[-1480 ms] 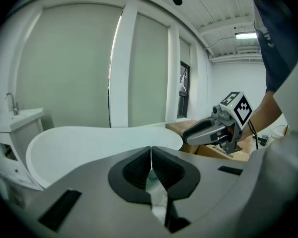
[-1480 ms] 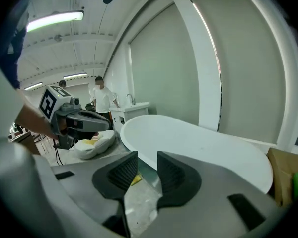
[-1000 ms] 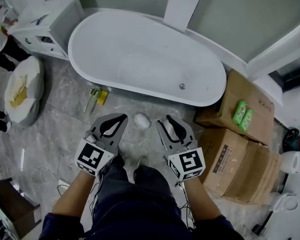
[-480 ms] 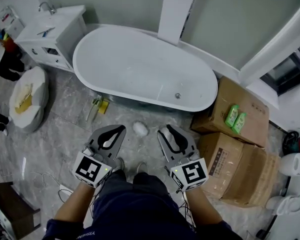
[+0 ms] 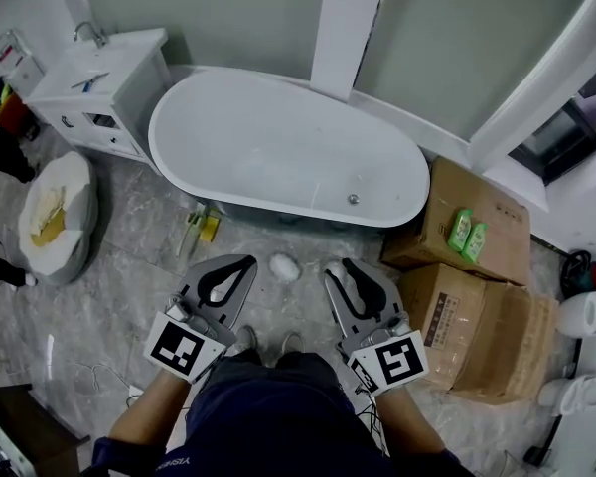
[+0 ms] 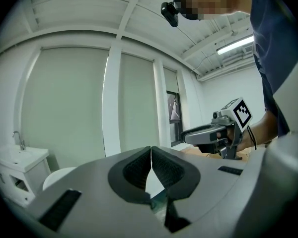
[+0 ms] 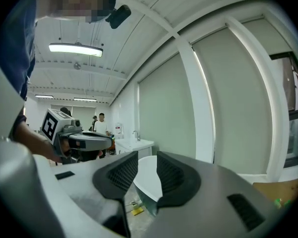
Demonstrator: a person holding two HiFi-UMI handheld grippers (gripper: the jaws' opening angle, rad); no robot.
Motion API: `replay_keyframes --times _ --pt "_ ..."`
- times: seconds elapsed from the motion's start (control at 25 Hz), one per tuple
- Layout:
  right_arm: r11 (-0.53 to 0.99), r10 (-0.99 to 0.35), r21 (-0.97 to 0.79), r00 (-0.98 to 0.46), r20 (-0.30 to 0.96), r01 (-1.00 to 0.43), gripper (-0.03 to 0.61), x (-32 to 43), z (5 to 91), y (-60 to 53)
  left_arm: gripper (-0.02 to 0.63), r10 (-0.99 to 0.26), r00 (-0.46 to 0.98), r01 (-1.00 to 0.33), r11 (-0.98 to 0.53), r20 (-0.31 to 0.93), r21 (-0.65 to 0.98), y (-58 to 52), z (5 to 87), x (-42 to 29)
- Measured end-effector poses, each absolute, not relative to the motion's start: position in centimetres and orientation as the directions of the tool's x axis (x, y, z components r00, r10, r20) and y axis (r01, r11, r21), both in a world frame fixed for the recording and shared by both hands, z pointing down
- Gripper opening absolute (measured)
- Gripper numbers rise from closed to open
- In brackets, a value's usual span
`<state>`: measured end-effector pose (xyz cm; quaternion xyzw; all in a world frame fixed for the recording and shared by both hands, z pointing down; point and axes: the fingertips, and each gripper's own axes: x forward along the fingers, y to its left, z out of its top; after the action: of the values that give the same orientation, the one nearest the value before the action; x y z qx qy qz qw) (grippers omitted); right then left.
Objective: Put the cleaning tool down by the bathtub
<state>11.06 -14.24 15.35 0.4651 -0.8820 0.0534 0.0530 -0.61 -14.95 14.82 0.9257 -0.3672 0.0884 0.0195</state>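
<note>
Open floor before bathtub; cardboard boxes at right, white bag at left

I see a white bathtub on a grey marbled floor, the cleaning tool yellow and green. My left gripper and right gripper are grey, with black ribbed pads and black-and-white square markers. The cardboard boxes are brown, the bottles green.

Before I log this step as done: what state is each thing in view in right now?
left hand-held gripper: shut, empty.
right hand-held gripper: open, jaws just closed slightly, nothing between them.
cleaning tool: lying on the floor beside the bathtub, in neither gripper.
bathtub: empty.
green bottles: lying on a closed cardboard box.
</note>
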Motion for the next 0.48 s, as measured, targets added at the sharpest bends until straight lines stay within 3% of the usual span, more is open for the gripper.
replay_keyframes --times 0.48 --pt "0.513 -0.852 -0.024 -0.513 0.108 -0.858 0.063 5.4 12.9 -13.3 0.032 -0.636 0.761 -0.639 -0.769 0.128 -0.022 -15.4 13.2 -6.2"
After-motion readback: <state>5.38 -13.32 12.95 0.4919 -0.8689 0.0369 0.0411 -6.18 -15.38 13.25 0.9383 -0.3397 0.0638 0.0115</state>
